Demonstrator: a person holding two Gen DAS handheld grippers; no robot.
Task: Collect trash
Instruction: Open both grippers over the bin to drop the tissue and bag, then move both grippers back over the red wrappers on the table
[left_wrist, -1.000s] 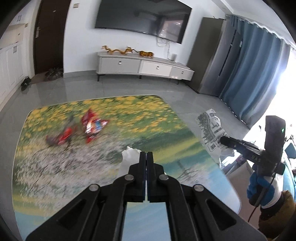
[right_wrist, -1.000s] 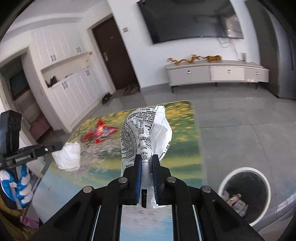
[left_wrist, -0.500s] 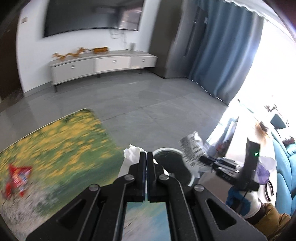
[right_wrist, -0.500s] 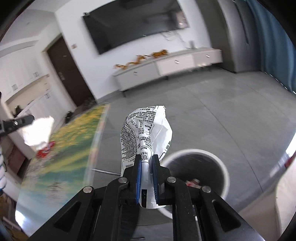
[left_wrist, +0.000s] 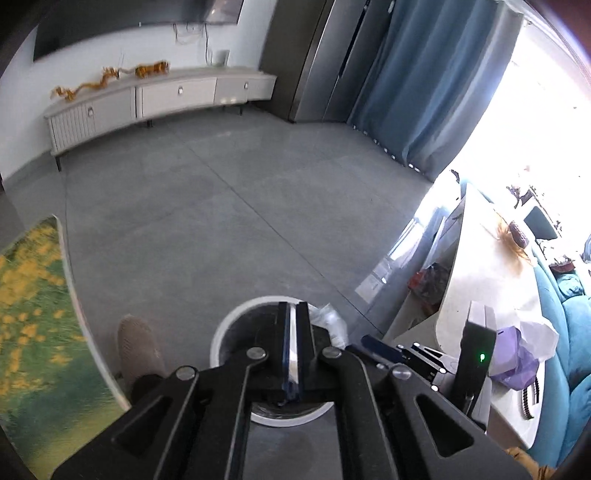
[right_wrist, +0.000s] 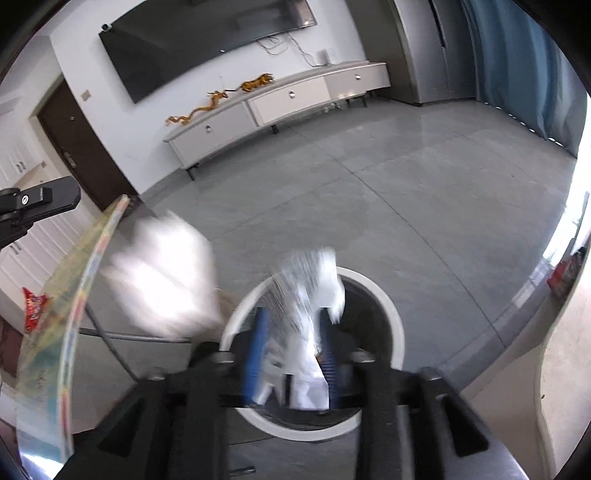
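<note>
— Packet first: where is it against the right fingers?

— The white printed packet (right_wrist: 314, 288) stands between the two blue pads of the right gripper (right_wrist: 293, 314), its top poking up past the tips, all of it smeared by blur. The jaws are opening, with a gap on the left side of the packet. On the right side I cannot tell whether the pad touches it.

— And what is underneath?

— The round bin (right_wrist: 391, 314), white rim and dark inside. Both the packet and the fingers hang over its mouth.

— The left one?

— The left gripper (left_wrist: 293, 306) points down into the same bin, its tips over the opening. Its jaws are only just parting, a thin pale slit between the pads, and they grip nothing that I can make out.

— So where is the tissue?

— From the right camera the white tissue (right_wrist: 159, 280) is a bright blur in the air, apart from the left fingers, between the edge of the flowered table (right_wrist: 74, 306) and the bin's rim.

— Anything else nearby?

— A red wrapper (right_wrist: 33, 306) lies on that table, well away from both grippers. A person's grey shoe (left_wrist: 136, 343) stands on the floor just beside the bin.
</note>
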